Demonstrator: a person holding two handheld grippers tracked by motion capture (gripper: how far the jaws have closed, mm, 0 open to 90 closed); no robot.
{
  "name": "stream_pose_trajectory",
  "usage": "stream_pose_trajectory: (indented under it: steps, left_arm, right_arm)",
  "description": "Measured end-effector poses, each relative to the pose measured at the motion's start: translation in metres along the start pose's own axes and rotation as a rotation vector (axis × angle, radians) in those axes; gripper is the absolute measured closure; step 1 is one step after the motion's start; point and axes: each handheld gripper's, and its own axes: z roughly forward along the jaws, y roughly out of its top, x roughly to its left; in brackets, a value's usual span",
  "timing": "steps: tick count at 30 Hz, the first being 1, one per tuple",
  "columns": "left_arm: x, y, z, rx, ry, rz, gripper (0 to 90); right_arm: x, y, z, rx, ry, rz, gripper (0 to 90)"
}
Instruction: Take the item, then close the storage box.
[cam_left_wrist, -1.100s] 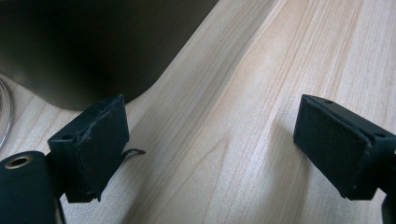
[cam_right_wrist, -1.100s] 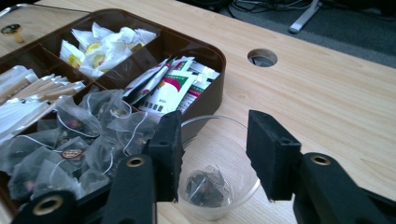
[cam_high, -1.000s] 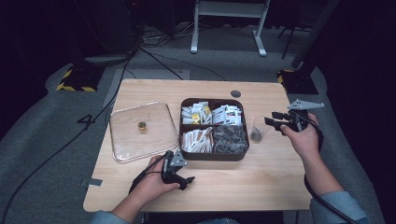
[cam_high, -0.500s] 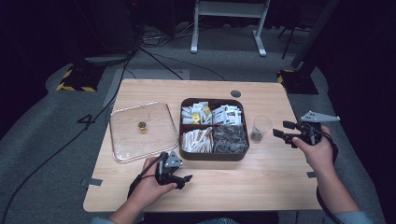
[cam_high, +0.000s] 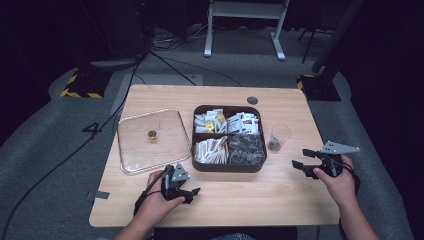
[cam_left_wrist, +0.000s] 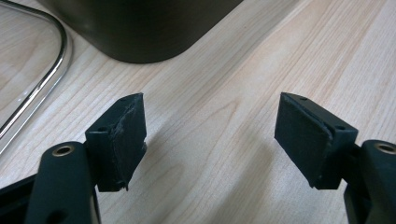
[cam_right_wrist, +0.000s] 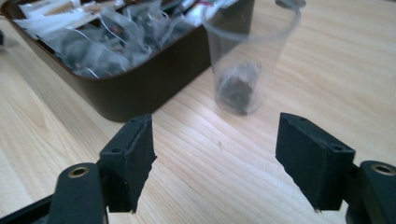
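A dark brown compartment box (cam_high: 197, 164) full of packets and tea bags sits mid-table. Right of it stands a clear plastic cup (cam_high: 279, 136) with a dark tea bag in its bottom, seen close in the right gripper view as cup (cam_right_wrist: 246, 56) beside the box (cam_right_wrist: 140, 88). My right gripper (cam_high: 301, 158) rests low at the table's right side, open and empty, its jaws pointing toward the cup. My left gripper (cam_high: 189, 195) lies near the front edge below the box corner (cam_left_wrist: 140, 28), open with bare wood between its jaws.
A clear square lid (cam_high: 150, 140) with a small gold knob (cam_high: 152, 135) lies left of the box; its rim (cam_left_wrist: 42, 84) appears in the left gripper view. A round grommet (cam_high: 252, 100) sits at the table's back. Cables and stands cover the floor beyond.
My right gripper has drawn back from beside the cup, moving right and toward the front edge. The left gripper has stayed put.
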Motion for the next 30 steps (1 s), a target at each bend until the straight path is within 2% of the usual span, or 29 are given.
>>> stream_pose_trajectory:
  steps: [2,6,11,17,20,21,23,30]
  left_arm:
    - [0.0,-0.001,-0.001,-0.01,-0.002,-0.008,25.7]
    - [0.003,-0.003,-0.003,-0.033,0.004,-0.027,27.1]
    - [0.007,-0.003,-0.006,-0.045,0.021,-0.04,28.7]
    - [0.007,-0.001,-0.009,-0.042,0.041,-0.023,28.6]
    - [0.008,-0.001,-0.012,-0.047,0.049,-0.024,28.5]
    - [0.008,0.0,-0.013,-0.047,0.052,-0.023,28.5]
    - [0.009,0.0,-0.015,-0.053,0.049,-0.033,28.5]
    - [0.017,0.007,-0.019,-0.065,0.079,-0.031,28.7]
  right_arm:
    - [-0.002,-0.006,0.004,0.025,-0.007,-0.008,28.1]
    - [-0.002,-0.016,0.011,0.033,0.01,0.014,28.0]
    - [-0.003,-0.026,0.026,0.086,-0.003,-0.013,28.2]
    - [-0.003,-0.032,0.034,0.108,-0.005,-0.02,27.1]
    - [-0.002,-0.035,0.037,0.146,-0.03,-0.035,25.4]
    - [-0.002,-0.037,0.038,0.135,-0.048,-0.049,22.6]
    - [-0.003,-0.039,0.039,0.114,-0.048,-0.037,20.5]
    - [-0.003,-0.039,0.04,0.114,-0.051,-0.04,20.0]
